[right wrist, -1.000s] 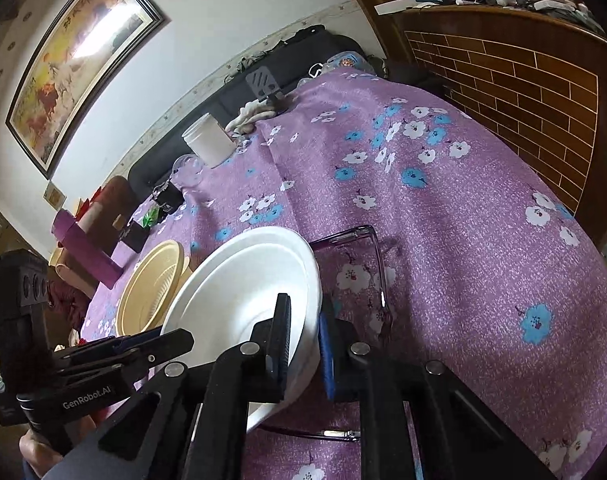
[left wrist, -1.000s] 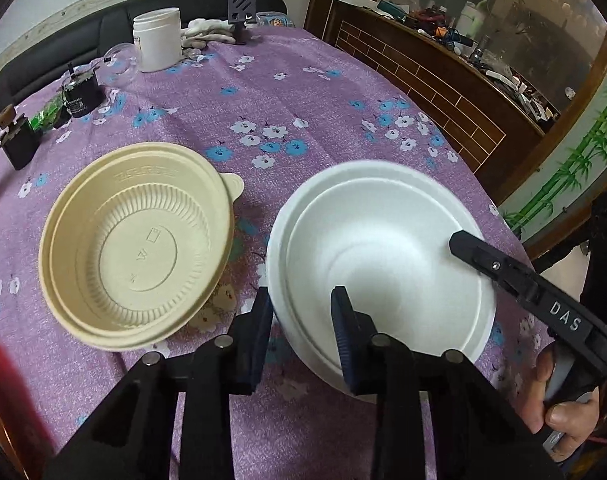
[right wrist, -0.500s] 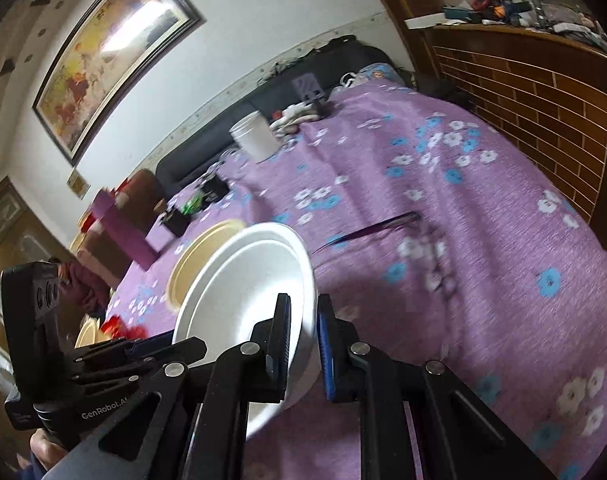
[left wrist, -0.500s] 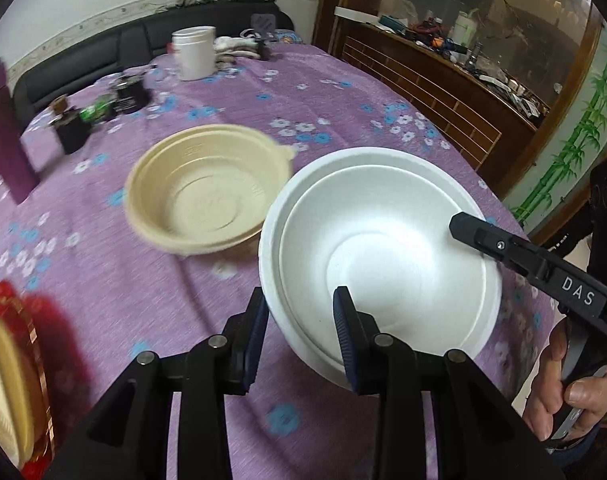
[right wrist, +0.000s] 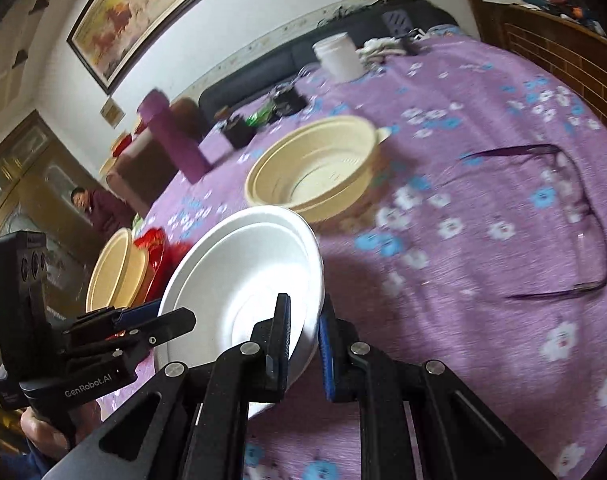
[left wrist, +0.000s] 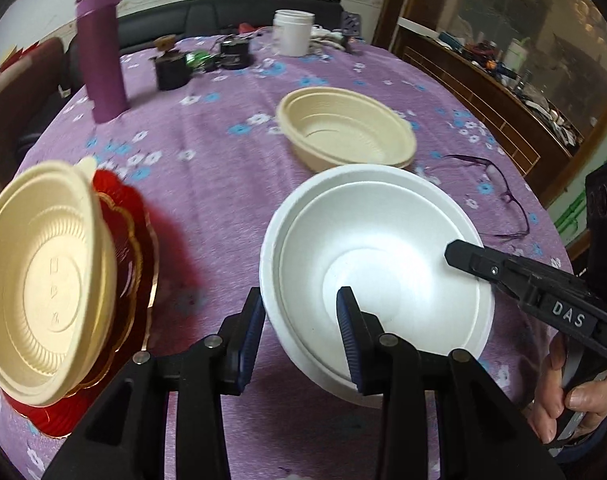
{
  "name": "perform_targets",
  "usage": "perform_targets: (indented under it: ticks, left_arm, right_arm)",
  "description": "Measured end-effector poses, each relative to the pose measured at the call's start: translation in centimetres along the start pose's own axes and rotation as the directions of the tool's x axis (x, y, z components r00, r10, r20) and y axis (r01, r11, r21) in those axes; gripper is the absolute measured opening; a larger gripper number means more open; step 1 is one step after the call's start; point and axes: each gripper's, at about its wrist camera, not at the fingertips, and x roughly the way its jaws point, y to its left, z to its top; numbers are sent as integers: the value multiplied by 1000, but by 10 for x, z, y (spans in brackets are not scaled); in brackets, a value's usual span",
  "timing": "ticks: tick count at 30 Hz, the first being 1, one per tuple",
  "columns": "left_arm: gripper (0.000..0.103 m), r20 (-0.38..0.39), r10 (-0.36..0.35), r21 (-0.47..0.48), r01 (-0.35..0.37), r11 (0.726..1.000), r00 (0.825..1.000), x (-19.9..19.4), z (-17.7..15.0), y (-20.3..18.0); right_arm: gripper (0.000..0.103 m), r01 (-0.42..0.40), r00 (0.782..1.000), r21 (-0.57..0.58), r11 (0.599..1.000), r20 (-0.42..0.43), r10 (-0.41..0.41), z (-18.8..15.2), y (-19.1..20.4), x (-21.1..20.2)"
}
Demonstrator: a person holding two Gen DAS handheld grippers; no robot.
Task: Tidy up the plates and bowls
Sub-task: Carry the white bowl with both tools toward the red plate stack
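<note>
Right hand-held gripper (right wrist: pixel 305 346) clamps white bowl (left wrist: pixel 377 288) rim; left hand-held gripper (left wrist: pixel 301 340) straddles near rim, jaws just widening (loose).

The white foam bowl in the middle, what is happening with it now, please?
A person holds the round white foam bowl above the purple flowered tablecloth with two tongs. The right tongs are shut on its rim. The left tongs straddle the near rim; their jaws have just been opening. A beige ribbed plastic bowl sits behind, another beige bowl rests on a red gold-edged plate.
</note>
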Motion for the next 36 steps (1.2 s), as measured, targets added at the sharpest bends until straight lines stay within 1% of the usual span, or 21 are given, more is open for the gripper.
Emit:
perform_targets:
  ticks: [2, 3, 5, 11, 16, 18, 19, 20, 21, 22, 24, 25, 27, 31, 36]
  left_arm:
    - [35, 3, 4, -10, -4, 1000, 1000, 1, -1, 5]
    - [36, 9, 6, -17, -6, 1000, 1000, 1, -1, 8]
    - [37, 17, 14, -23, -14, 1000, 1000, 1, 0, 12]
    - [39, 18, 7, -36, -7, 999, 1000, 5, 0, 18]
    - [40, 33, 22, -16, -21, 1000, 999, 7, 0, 14]
    - [40, 43, 43, 7, -43, 999, 998, 8, -1, 9]
    - [39, 46, 49, 13, -50, 999, 998, 9, -1, 8]
    - [35, 47, 53, 24, -54, 998, 997, 11, -1, 6]
    - [27, 46, 53, 35, -54, 998, 998, 11, -1, 4]
    - [25, 46, 49, 43, -51, 998, 998, 12, -2, 1]
    - [25, 52, 46, 64, -50, 997, 998, 11, -2, -5]
    - [25, 58, 52, 73, -57, 996, 997, 10, -3, -7]
    - [25, 78, 78, 92, -85, 992, 994, 7, -4, -11]
    - [25, 87, 59, 86, -67, 994, 994, 3, -2, -9]
    - [25, 105, 56, 78, -64, 995, 993, -3, -1, -6]
  right_arm:
    - [16, 5, 1000, -8, 1000, -9, -5, -2, 4, 5]
    - [16, 25, 1000, -16, 1000, -6, -25, -1, 6, 6]
    - [17, 41, 999, -23, 999, -4, -41, -2, 8, 6]
    - [17, 59, 998, -38, 998, -6, -59, 1, 7, -3]
    - [19, 72, 997, -48, 996, 7, -72, 4, 5, -9]
    - [19, 71, 997, -44, 996, 5, -71, 3, 3, -9]
    - [19, 70, 998, -42, 997, 3, -70, 3, 2, -8]
    - [19, 70, 998, -45, 997, 4, -70, 2, 2, -7]
    - [19, 73, 997, -49, 996, 5, -73, 1, 2, -6]
    - [19, 76, 997, -51, 996, 4, -76, 0, 3, -4]
    - [14, 64, 998, -56, 996, 1, -64, -1, 4, -2]
    - [14, 66, 998, -58, 996, 2, -66, -1, 6, -1]
    - [14, 70, 998, -62, 996, 10, -69, 0, 8, -2]
    - [14, 63, 998, -54, 997, 19, -62, 2, 8, -6]
    - [14, 53, 998, -46, 998, 17, -52, 3, 10, -7]
